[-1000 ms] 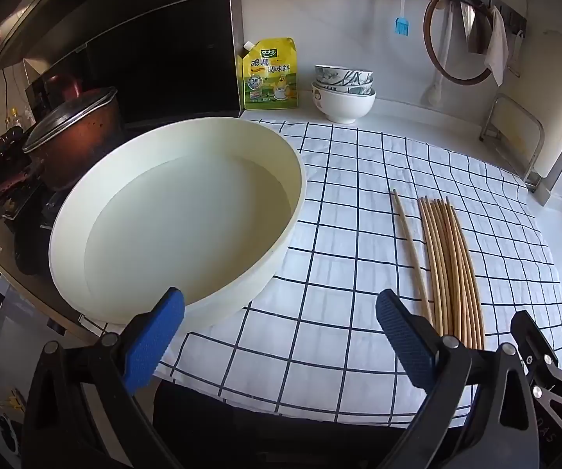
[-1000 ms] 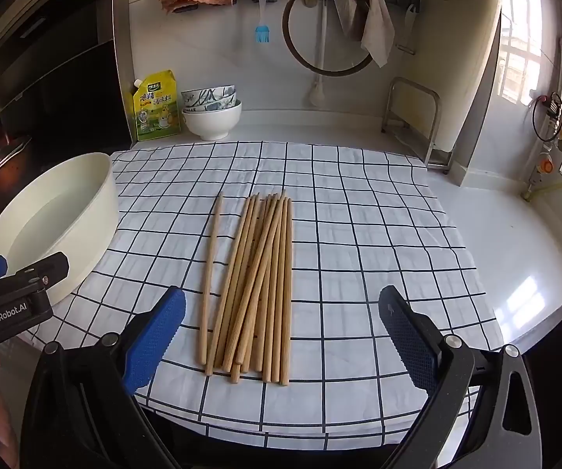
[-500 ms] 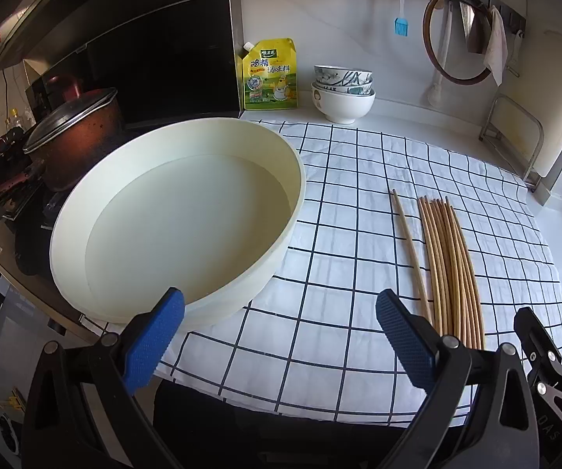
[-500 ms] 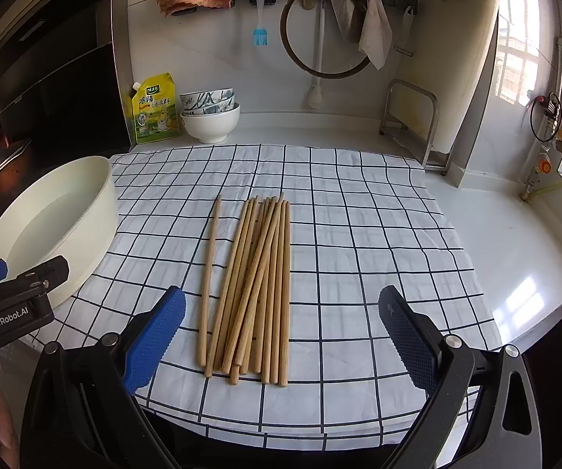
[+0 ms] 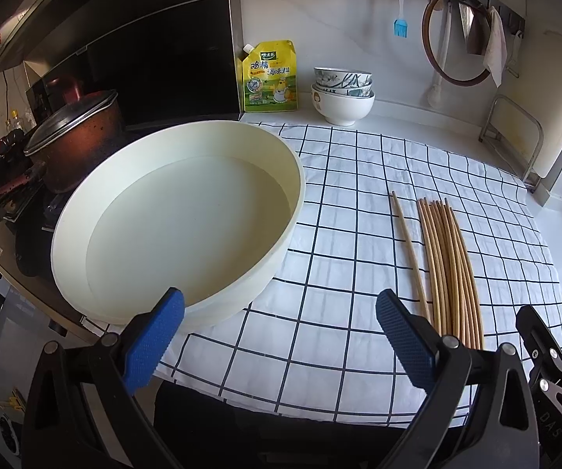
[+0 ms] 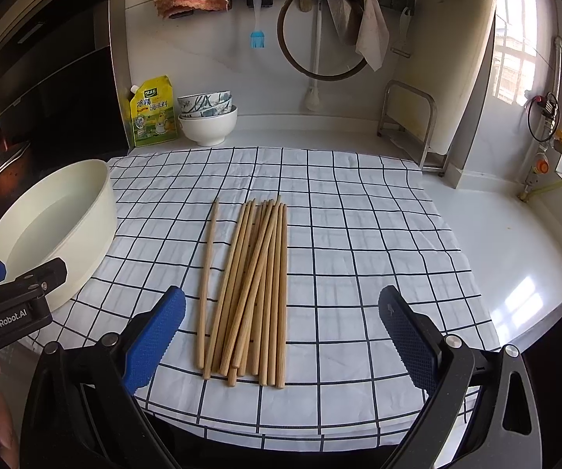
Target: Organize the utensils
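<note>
Right gripper (image 6: 281, 336): fingers spread wide, empty, above the near edge of the checked cloth (image 6: 359, 234). Wooden chopsticks (image 6: 253, 289): bundle flat on cloth, ahead between its fingers, one stick apart on the left. Left gripper (image 5: 281, 336): fingers released, empty; cream basin (image 5: 179, 219) ahead of its left finger.

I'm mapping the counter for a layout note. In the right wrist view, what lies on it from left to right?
Cream basin → single chopstick lying apart → bundle of chopsticks → bare checked cloth → white countertop.
</note>
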Motion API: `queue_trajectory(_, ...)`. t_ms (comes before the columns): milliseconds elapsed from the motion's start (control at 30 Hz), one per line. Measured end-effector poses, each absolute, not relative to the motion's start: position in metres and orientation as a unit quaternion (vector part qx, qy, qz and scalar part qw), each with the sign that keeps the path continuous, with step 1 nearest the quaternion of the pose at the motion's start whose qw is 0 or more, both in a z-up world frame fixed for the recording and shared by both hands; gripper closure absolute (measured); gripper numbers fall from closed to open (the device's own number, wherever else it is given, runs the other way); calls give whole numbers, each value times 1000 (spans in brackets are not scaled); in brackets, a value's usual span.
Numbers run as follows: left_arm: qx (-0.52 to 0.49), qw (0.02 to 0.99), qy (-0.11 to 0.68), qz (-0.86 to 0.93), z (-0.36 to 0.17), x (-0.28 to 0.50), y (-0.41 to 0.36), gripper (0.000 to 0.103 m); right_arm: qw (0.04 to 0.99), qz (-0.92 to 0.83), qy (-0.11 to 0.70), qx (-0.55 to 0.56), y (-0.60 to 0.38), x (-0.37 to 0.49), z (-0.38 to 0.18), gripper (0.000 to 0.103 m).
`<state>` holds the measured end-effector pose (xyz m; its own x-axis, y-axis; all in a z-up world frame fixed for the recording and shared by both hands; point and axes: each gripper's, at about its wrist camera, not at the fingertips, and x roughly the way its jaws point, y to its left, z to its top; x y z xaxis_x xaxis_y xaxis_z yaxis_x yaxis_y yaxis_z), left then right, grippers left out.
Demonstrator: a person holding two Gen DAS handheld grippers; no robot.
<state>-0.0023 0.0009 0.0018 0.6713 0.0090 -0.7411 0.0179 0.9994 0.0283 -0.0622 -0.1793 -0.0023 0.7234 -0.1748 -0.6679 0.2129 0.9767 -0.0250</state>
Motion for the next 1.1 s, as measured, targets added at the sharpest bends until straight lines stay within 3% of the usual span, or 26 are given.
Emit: queue_trajectory(1100, 18, 914, 406, -2, 3, -2, 0, 6, 929, -107, 353, 26, -179, -65, -3, 8)
